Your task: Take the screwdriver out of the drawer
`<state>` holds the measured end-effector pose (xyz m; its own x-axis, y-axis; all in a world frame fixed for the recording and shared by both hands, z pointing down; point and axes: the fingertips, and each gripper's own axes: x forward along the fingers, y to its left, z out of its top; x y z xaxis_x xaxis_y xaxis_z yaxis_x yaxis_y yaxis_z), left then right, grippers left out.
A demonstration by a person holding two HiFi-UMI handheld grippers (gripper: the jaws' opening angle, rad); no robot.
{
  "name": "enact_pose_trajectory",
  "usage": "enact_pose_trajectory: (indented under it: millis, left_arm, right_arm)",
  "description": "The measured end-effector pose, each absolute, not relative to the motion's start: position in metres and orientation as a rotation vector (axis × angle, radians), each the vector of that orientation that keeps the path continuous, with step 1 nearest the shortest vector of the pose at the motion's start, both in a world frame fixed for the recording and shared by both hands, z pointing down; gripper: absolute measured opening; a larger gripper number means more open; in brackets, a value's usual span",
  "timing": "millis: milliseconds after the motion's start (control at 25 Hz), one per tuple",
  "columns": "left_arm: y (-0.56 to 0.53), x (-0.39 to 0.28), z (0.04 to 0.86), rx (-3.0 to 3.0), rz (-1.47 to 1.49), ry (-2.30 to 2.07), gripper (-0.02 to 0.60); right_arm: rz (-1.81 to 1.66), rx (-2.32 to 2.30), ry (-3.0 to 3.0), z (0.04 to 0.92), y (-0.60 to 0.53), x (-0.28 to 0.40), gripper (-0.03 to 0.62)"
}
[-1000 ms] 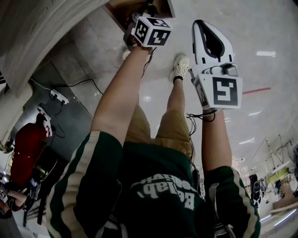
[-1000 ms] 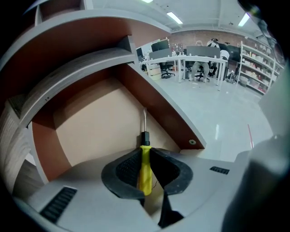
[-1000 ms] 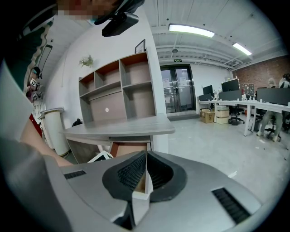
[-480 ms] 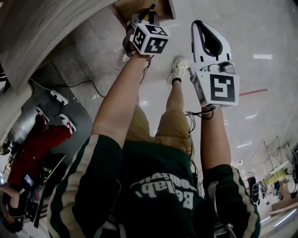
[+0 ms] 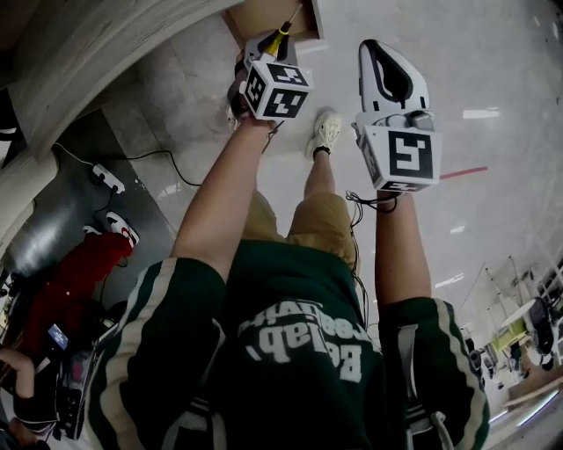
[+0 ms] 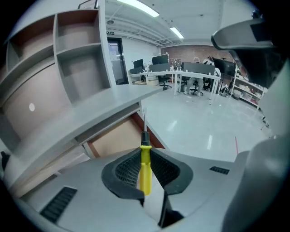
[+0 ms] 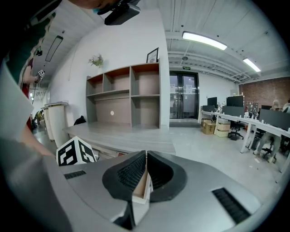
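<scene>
The fingers (image 6: 126, 168) of the left gripper (image 6: 145, 153) pinch the yellow handle of a screwdriver (image 6: 145, 174), with its thin shaft pointing up and away from the camera. The fingers (image 7: 130, 174) of the right gripper (image 7: 146, 156) are pressed together with nothing between them.

Behind the left gripper, a tall shelf unit (image 6: 77, 54) rises at the back of a long grey desk (image 6: 90, 118), its left side lost at the dark rim of the picture. The drawer (image 6: 118, 138) stands pulled out under the desk's edge, showing its wooden floor, and the gripper's body hides its near end.

In the head view the drawer (image 5: 264, 12) is only a brown corner clipped by the top of the frame. The left gripper (image 5: 273, 42) hangs just in front of it, the screwdriver (image 5: 283, 33) poking out beyond its marker cube (image 5: 277, 88). The tool appears to be lifted clear of the drawer, though its tip is too fine to trace against the wood.

The right gripper (image 5: 380, 51) is held beside the left, apart from it, over the glossy pale floor (image 5: 493, 70). In the left gripper view the steel shaft is a thin line that fades into the pale desk edge.
</scene>
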<state>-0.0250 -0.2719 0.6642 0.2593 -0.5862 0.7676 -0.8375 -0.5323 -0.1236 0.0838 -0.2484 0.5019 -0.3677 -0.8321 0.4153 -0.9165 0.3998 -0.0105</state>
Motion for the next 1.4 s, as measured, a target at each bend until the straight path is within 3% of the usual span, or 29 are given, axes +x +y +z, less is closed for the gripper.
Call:
enact_pose_trajectory:
  millis: [1400]
  left_arm:
    - [-0.288,-0.067,0.339,2.408,0.637,-1.611,0.078]
  right_arm:
    - [0.071,1.494,-2.529,0.268,-0.265,0.044,0.035]
